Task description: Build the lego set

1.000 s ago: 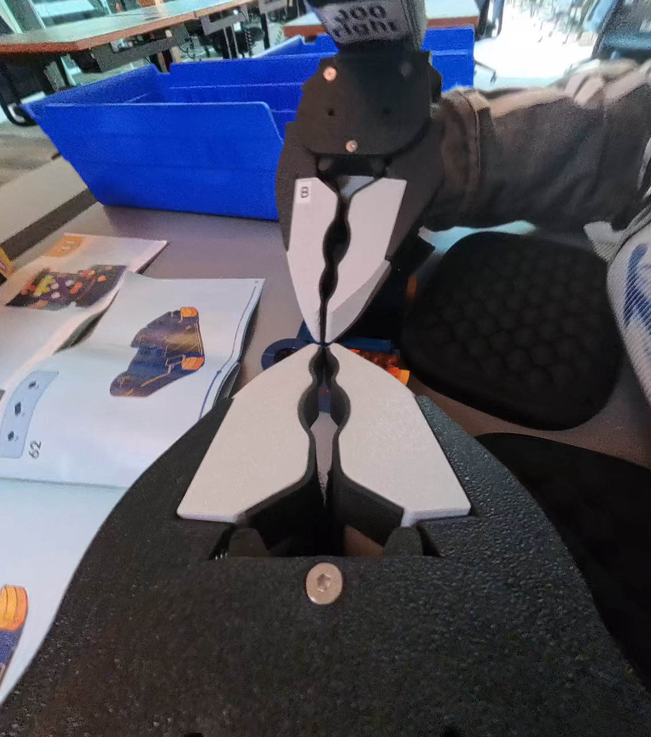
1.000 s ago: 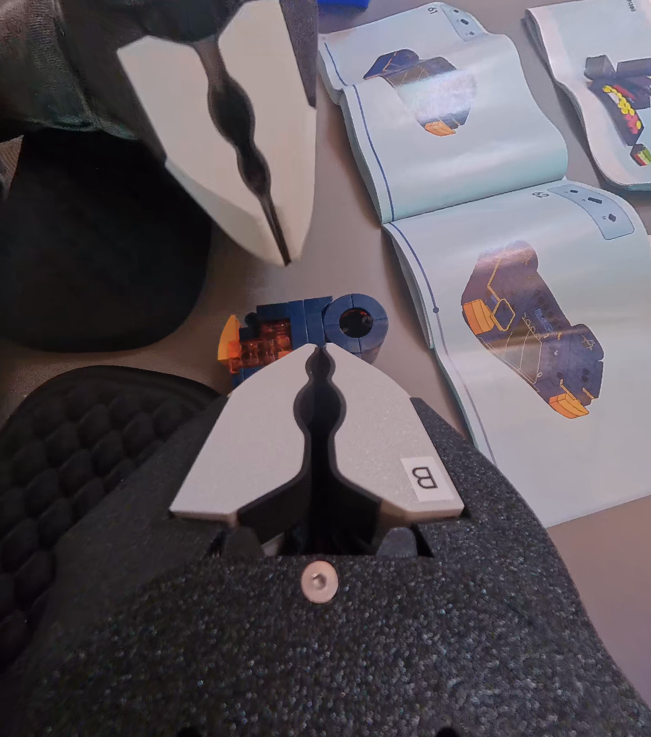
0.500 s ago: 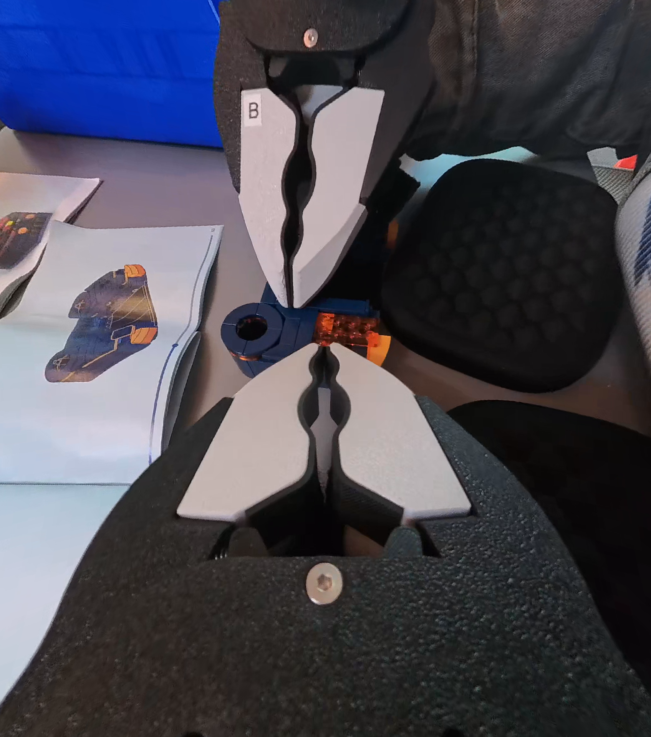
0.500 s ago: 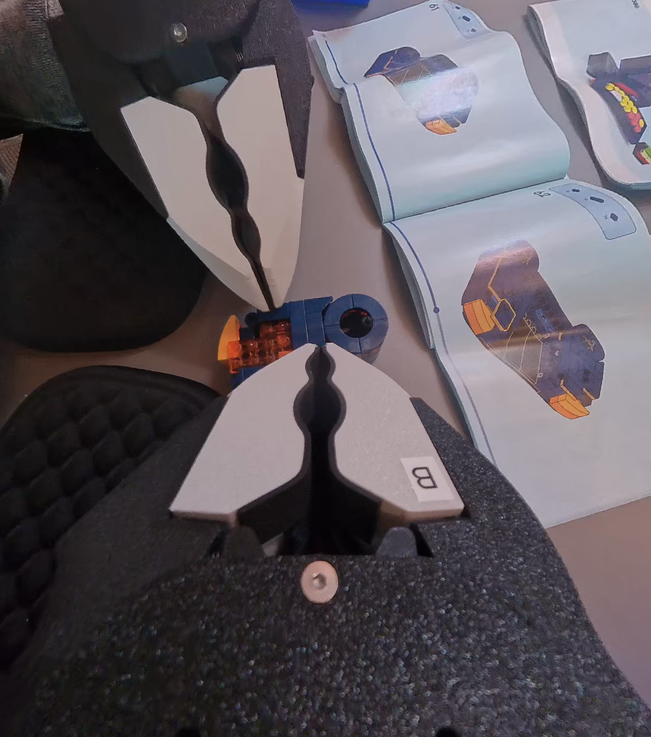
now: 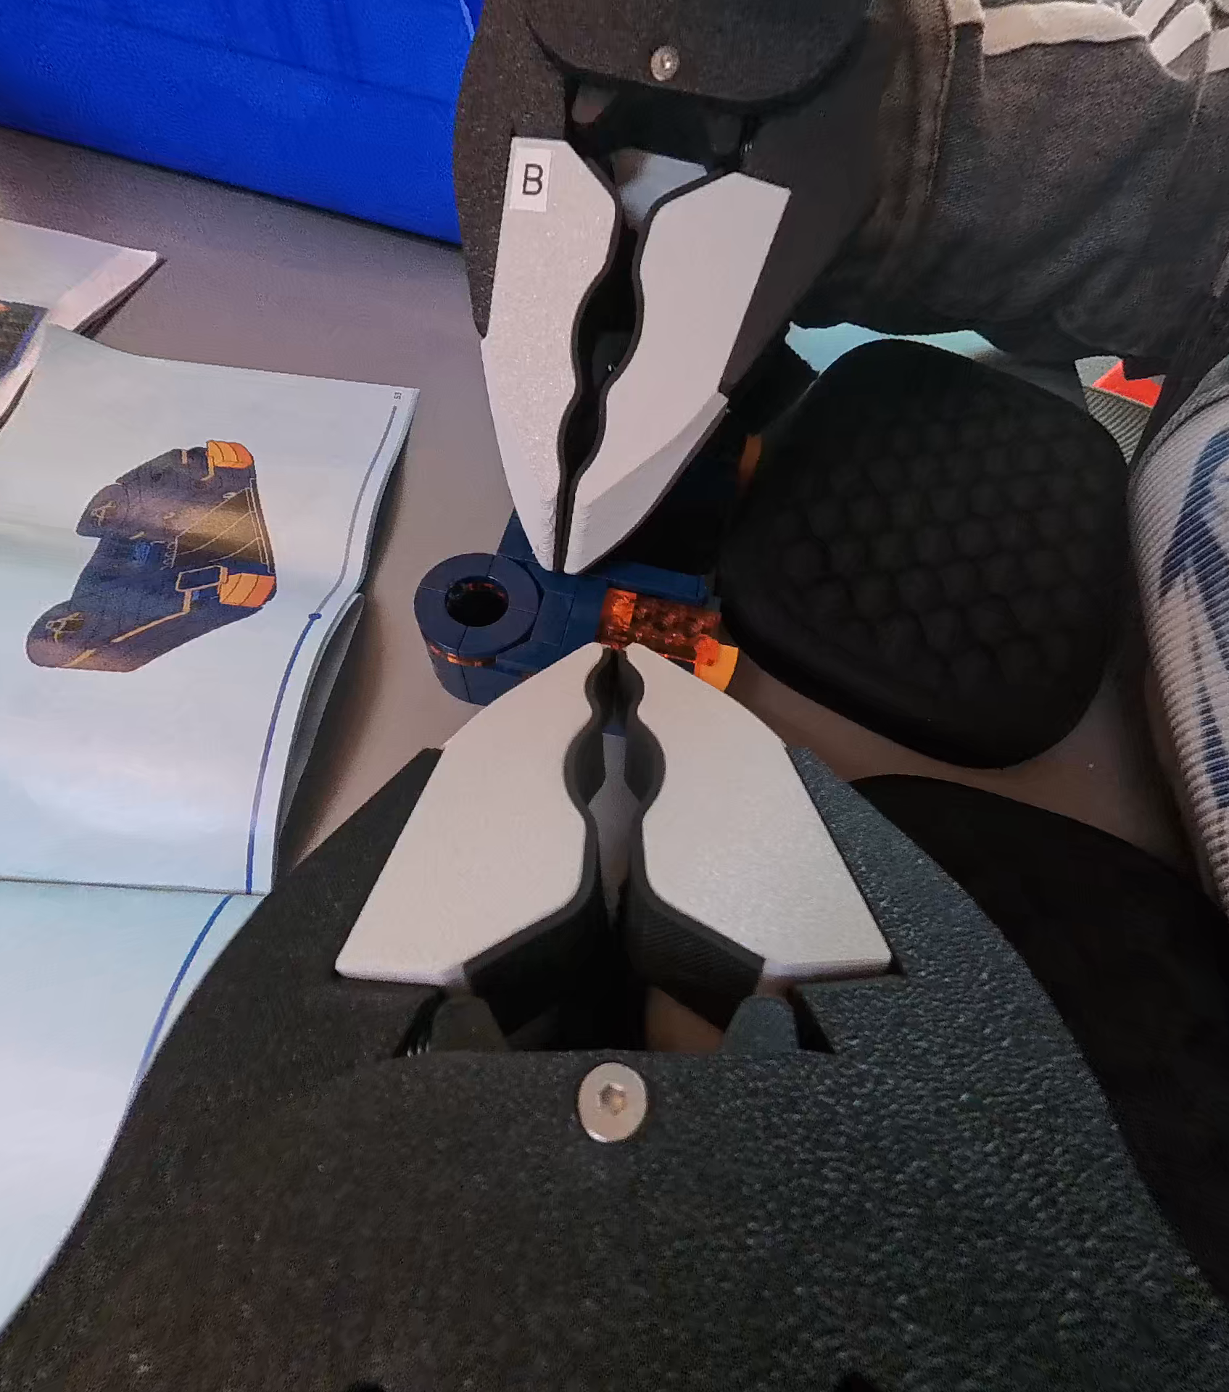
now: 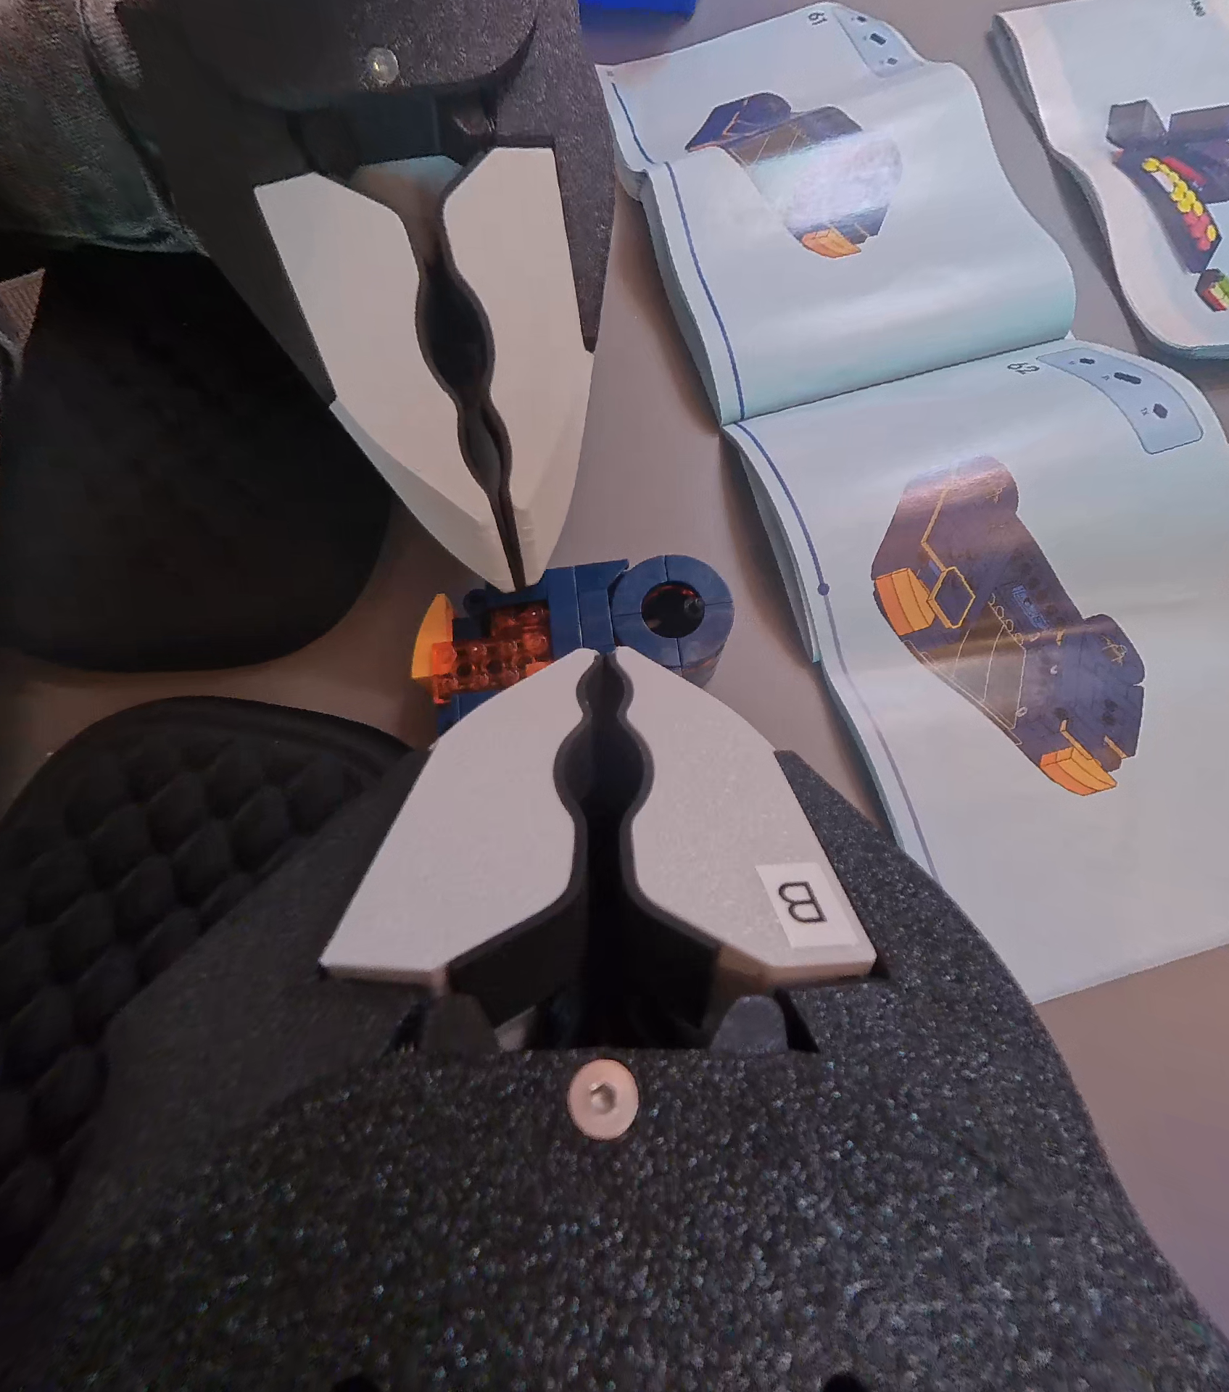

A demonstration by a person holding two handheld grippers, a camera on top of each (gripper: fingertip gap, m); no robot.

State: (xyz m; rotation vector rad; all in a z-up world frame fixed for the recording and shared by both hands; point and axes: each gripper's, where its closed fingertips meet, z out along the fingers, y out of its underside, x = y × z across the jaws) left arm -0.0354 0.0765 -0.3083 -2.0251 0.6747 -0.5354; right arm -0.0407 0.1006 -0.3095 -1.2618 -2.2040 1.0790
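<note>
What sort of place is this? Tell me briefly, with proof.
Probably a workshop or office table used for toy building: open instruction booklets lie on a grey table, with a blue storage bin behind and a half-built brick model.

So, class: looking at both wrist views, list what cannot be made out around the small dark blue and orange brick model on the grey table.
- Near side of the dark blue and orange brick model: left wrist view, hidden behind the left gripper.
- Its near edge again: right wrist view, covered by the right gripper.
- Whether either gripper's tips touch the model: unclear in both views.
- Blue plastic bin: cut off by the top edge, contents unseen.
</note>
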